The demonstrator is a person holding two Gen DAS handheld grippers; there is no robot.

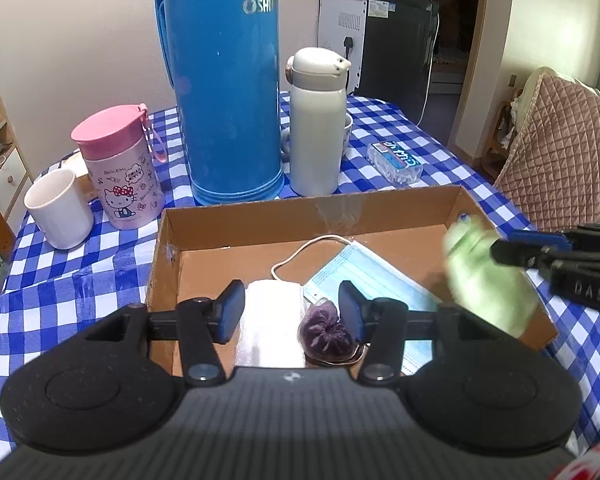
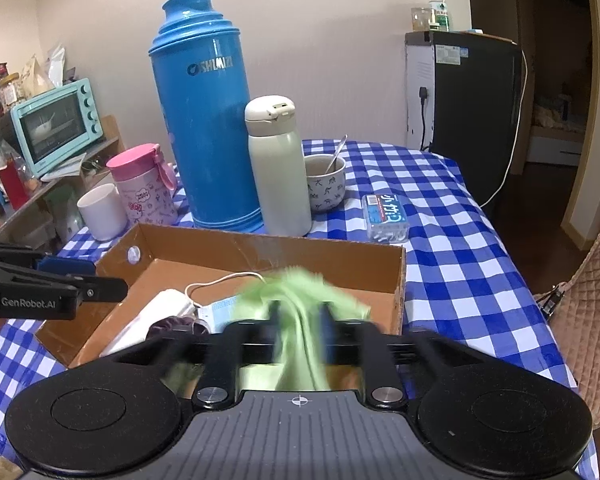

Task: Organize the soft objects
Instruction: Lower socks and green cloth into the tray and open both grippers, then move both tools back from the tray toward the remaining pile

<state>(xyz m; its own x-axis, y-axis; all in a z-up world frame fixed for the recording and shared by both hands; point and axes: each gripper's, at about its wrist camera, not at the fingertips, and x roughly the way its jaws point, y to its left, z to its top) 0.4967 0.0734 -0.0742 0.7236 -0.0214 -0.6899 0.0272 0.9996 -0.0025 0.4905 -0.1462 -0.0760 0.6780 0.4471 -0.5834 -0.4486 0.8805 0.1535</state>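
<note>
An open cardboard box sits on the blue checked tablecloth. In it lie a blue face mask, a white wrapped pack and a purple scrunchie. My left gripper hangs over the box's near left part, open, with nothing between its pads; the scrunchie lies just below its right pad. My right gripper is over the box's right side with its jaws apart. A blurred green cloth hangs loosely between and under them.
Behind the box stand a tall blue thermos, a white flask, a pink cartoon bottle, a white mug and a bowl with a spoon. A cotton-swab box lies at the right. A quilted chair flanks the table.
</note>
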